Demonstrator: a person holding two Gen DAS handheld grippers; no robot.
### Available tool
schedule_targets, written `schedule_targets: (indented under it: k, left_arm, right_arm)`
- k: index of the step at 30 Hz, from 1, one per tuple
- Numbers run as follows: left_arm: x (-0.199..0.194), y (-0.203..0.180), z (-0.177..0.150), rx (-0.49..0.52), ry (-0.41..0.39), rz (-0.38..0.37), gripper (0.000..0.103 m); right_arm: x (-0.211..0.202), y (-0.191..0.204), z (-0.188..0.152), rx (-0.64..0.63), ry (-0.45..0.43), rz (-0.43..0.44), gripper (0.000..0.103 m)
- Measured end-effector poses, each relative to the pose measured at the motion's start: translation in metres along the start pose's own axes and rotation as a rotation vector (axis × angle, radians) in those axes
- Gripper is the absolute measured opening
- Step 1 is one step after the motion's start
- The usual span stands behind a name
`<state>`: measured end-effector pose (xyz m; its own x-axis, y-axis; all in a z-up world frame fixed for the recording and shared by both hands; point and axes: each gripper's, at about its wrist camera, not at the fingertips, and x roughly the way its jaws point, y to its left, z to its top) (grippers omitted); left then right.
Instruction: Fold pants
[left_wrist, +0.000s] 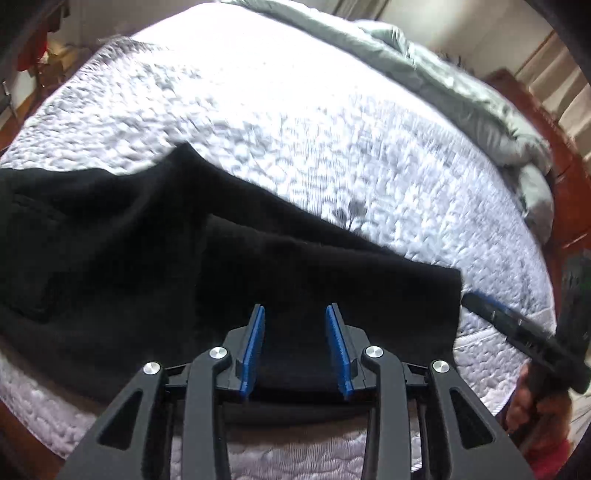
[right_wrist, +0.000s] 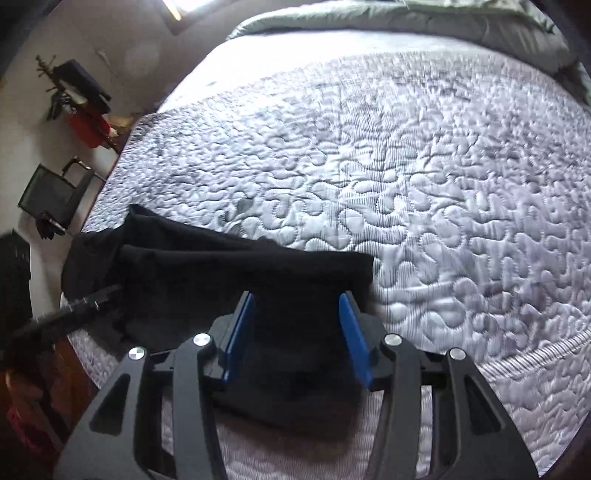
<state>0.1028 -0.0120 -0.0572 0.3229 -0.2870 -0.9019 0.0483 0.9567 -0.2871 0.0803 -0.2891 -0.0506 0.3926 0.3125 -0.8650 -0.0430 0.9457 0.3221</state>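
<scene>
Black pants (left_wrist: 155, 251) lie bunched along the near edge of the quilted bed (left_wrist: 295, 129). Left claw (left_wrist: 295, 314) and right claw (right_wrist: 297, 301) both point down over the fabric, jaws apart, pads gripping nothing.

black pants (left_wrist: 155, 236) lie partly folded in rumpled layers along the near edge of a white quilted mattress (left_wrist: 332, 140), one end squared off.

Beyond the black pants (right_wrist: 207, 266) I see the quilted mattress (right_wrist: 424, 192) wide and bare, so my grippers can pass there. At the far edge the grey duvet (left_wrist: 461, 85) lies bunched and blocks the way.
</scene>
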Motion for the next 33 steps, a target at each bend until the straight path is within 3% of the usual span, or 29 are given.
schedule_targets:
  k: [4, 11, 12, 15, 19, 22, 26, 28, 31, 33]
  left_arm:
    - [0.032, 0.008, -0.001, -0.019, 0.072, 0.018, 0.034]
    - [0.032, 0.024, 0.007, -0.066, 0.097, -0.037, 0.034]
    - [0.028, 0.026, 0.000, -0.066, 0.090, -0.040, 0.034]
    - [0.005, 0.029, -0.013, -0.060, 0.036, -0.016, 0.050]
    - [-0.011, 0.033, -0.039, -0.056, -0.006, -0.026, 0.051]
    - [-0.002, 0.036, -0.051, -0.044, 0.001, -0.014, 0.051]
    - [-0.004, 0.032, -0.050, -0.001, -0.002, 0.010, 0.051]
    - [-0.014, 0.036, -0.049, -0.011, -0.007, -0.017, 0.051]
    - [-0.044, 0.060, -0.051, -0.039, -0.056, -0.043, 0.059]
    - [-0.065, 0.089, -0.054, -0.067, -0.091, -0.009, 0.062]
  right_arm:
    - [0.025, -0.017, 0.005, 0.055, 0.043, -0.028, 0.044]
    - [0.039, -0.030, -0.001, 0.096, 0.058, -0.037, 0.041]
    - [0.030, -0.031, -0.003, 0.113, 0.046, -0.031, 0.041]
    - [0.002, -0.022, -0.019, 0.109, 0.015, 0.032, 0.046]
    - [-0.015, -0.004, -0.058, 0.046, 0.015, 0.050, 0.047]
    - [-0.003, -0.010, -0.080, 0.090, 0.045, 0.036, 0.046]
    - [0.004, -0.016, -0.081, 0.119, 0.038, 0.026, 0.046]
    - [-0.005, -0.014, -0.079, 0.125, 0.025, 0.034, 0.048]
    - [-0.030, -0.006, -0.078, 0.114, -0.029, 0.069, 0.052]
    - [-0.039, 0.000, -0.080, 0.100, -0.042, 0.070, 0.056]
